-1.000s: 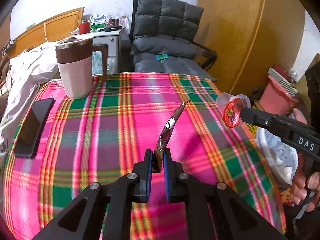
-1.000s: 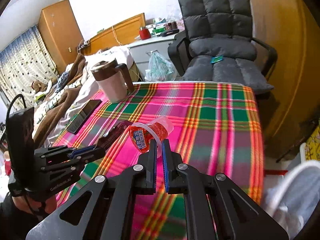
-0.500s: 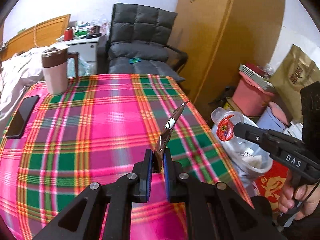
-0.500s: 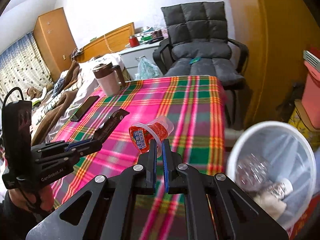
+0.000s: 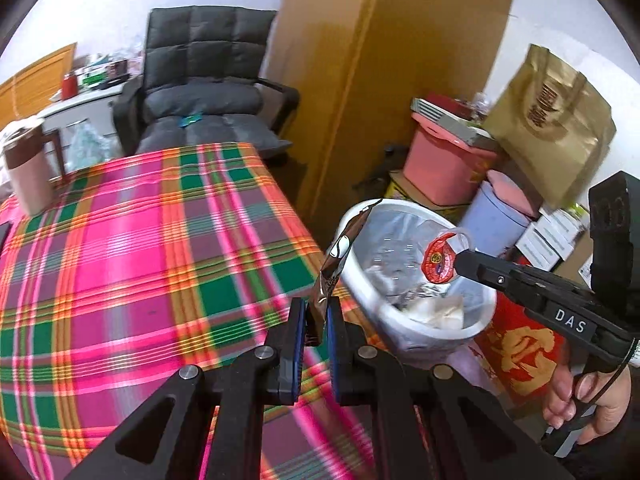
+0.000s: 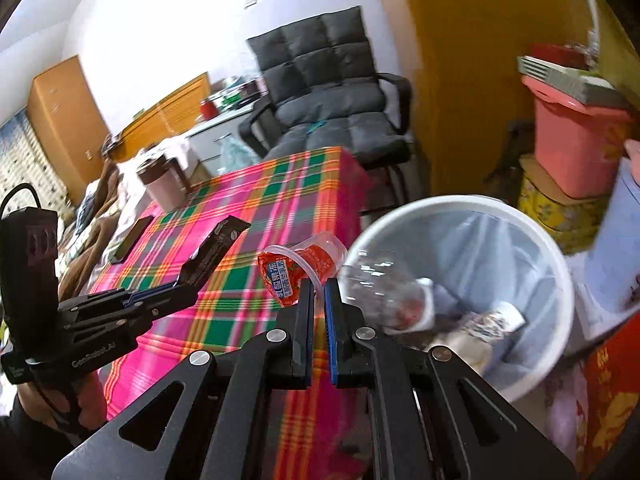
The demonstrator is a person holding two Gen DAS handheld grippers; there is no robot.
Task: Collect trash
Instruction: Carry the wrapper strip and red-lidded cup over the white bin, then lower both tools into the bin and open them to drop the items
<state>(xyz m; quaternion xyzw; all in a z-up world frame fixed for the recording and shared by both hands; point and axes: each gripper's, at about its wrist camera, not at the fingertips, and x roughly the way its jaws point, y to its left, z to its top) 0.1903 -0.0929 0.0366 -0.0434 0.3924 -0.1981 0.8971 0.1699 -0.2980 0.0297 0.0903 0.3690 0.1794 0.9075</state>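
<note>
Over the white plastic bin (image 5: 360,276), right tongs (image 6: 318,286) clamp a red jelly cup (image 6: 288,270); left tongs (image 5: 316,312) clamp a brown foil wrapper (image 5: 334,264)

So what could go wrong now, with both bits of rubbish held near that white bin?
The brown wrapper in the left gripper looks to be above the table edge, not the white bin; released now, it may miss. The right gripper pinches only the jelly cup's thin rim, so it could slip.
</note>
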